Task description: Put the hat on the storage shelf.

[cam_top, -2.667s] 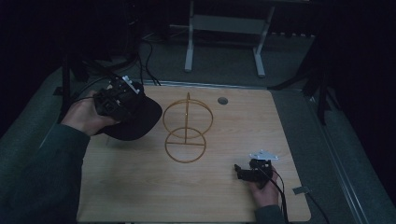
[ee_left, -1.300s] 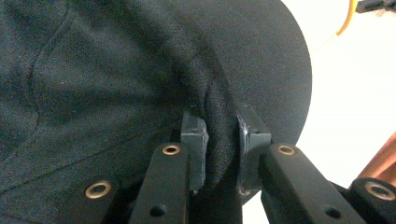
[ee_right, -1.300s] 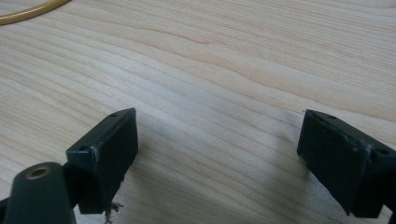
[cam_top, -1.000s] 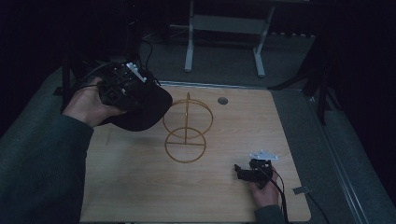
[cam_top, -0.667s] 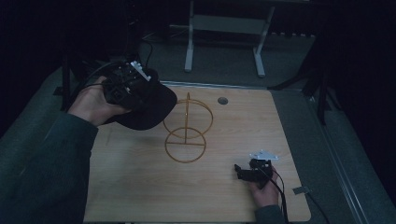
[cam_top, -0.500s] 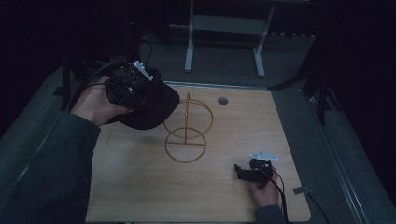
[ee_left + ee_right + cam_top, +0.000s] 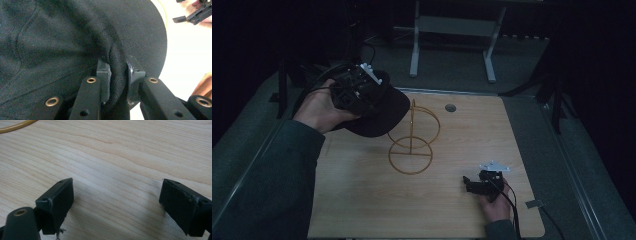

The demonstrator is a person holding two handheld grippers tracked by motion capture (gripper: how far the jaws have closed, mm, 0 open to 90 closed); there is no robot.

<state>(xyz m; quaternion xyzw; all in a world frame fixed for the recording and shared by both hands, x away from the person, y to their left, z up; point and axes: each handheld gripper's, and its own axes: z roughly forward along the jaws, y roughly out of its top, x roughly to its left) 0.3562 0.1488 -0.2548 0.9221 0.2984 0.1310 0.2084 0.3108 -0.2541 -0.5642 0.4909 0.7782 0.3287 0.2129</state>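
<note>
A black cap [image 7: 379,112] hangs above the table's left rear part, its brim toward a gold wire stand [image 7: 412,140] of two rings on a post. My left gripper [image 7: 357,90] is shut on the cap [image 7: 75,37]; its pads [image 7: 105,77] pinch a fold of the black cloth. My right gripper [image 7: 469,182] rests low at the front right of the table, open, with bare wood between its pads [image 7: 60,197]. A bit of the stand's gold ring [image 7: 15,127] shows at the top left of the right gripper view.
The light wood table [image 7: 362,200] has a small round grommet [image 7: 450,107] near its back edge. A metal desk frame [image 7: 452,30] stands on the dark floor behind. The right hand and its gripper [image 7: 195,12] show far off in the left gripper view.
The left hand has lifted the cap off the table and carried it up and toward the wire stand. The right gripper has stayed in place.
</note>
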